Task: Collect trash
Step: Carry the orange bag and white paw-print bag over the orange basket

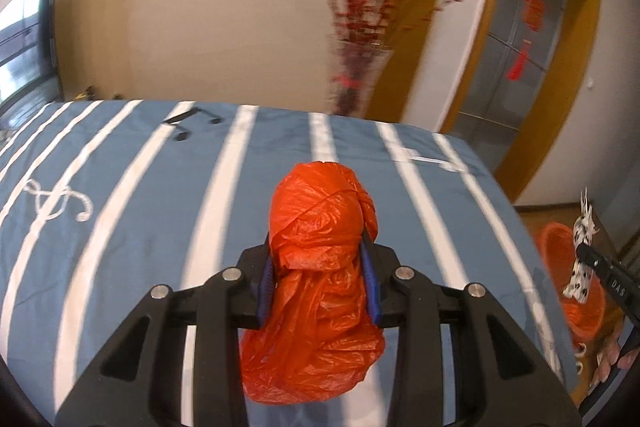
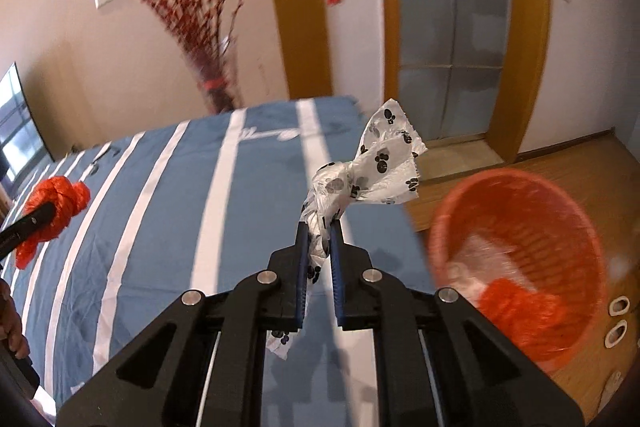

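Currently both grippers carry trash above the striped bedspread [image 1: 120, 211], and the orange basket [image 2: 520, 227] serves as the reference for all positions.

Left gripper [image 1: 320, 267]: jaws fairly wide apart, clamped on either side of a crumpled orange plastic bag [image 1: 320, 267]. The bag bulges up past the fingertips and sags below the fingers, so the grip sits across its middle, probably to keep loose plastic from slipping out. In the right wrist view this bag [image 2: 52, 207] is well apart from the basket, at the far side of the bedspread.

Right gripper [image 2: 320, 227]: jaws nearly closed, pinching the twisted neck of a white bag with black paw prints [image 2: 376, 163]. The knotted top fans out above the fingertips; a tail hangs down between the fingers. Holding at the knot likely keeps the contents sealed. This bag is near the basket, just to its bed side and not yet over the opening.

Basket: stands on the wooden floor [image 2: 580, 163] beside the edge of the bedspread. It already holds some orange plastic [image 2: 520, 307] and something pale that is too blurred to name.

Judgement: the paw-print bag looks next for release, needing a short move over the rim. Risk: the light bag may catch the rim or drift outside.

Background: a vase of red branches [image 1: 360, 75] beyond the bedspread, blurred.
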Available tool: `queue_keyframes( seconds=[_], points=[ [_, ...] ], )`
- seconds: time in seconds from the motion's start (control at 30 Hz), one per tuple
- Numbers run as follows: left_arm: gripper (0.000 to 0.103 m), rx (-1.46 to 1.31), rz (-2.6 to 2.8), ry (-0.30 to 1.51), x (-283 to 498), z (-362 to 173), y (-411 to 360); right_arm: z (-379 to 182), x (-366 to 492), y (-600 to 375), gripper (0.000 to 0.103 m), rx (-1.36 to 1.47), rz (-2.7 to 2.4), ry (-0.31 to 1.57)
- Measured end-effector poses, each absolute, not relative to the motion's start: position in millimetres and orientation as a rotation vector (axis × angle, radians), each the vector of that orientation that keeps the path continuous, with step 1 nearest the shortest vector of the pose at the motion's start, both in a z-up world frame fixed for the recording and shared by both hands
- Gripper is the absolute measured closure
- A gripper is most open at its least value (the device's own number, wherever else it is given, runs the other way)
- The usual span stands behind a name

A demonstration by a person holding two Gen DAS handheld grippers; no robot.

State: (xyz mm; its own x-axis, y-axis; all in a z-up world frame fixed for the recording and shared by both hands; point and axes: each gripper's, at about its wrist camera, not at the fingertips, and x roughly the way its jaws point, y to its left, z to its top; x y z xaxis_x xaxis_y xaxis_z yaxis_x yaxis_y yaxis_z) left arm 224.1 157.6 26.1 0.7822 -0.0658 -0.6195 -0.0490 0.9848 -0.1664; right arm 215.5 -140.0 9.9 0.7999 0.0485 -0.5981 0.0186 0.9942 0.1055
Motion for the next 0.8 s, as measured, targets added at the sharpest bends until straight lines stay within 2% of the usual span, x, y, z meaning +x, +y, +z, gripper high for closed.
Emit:
queue_keyframes(
  seconds=[0.3, 0.8],
  points=[
    [0.068, -0.151, -0.192, 0.675, 219.4, 42.4, 65.0, 38.3, 173.4, -210.9, 0.092, 0.140, -0.040, 0.554],
    [0.067, -0.115, -0.484, 0.702, 214.7, 46.1, -97.0, 36.5, 146.6, -296.1, 0.092, 0.233, -0.076, 0.510]
  ],
)
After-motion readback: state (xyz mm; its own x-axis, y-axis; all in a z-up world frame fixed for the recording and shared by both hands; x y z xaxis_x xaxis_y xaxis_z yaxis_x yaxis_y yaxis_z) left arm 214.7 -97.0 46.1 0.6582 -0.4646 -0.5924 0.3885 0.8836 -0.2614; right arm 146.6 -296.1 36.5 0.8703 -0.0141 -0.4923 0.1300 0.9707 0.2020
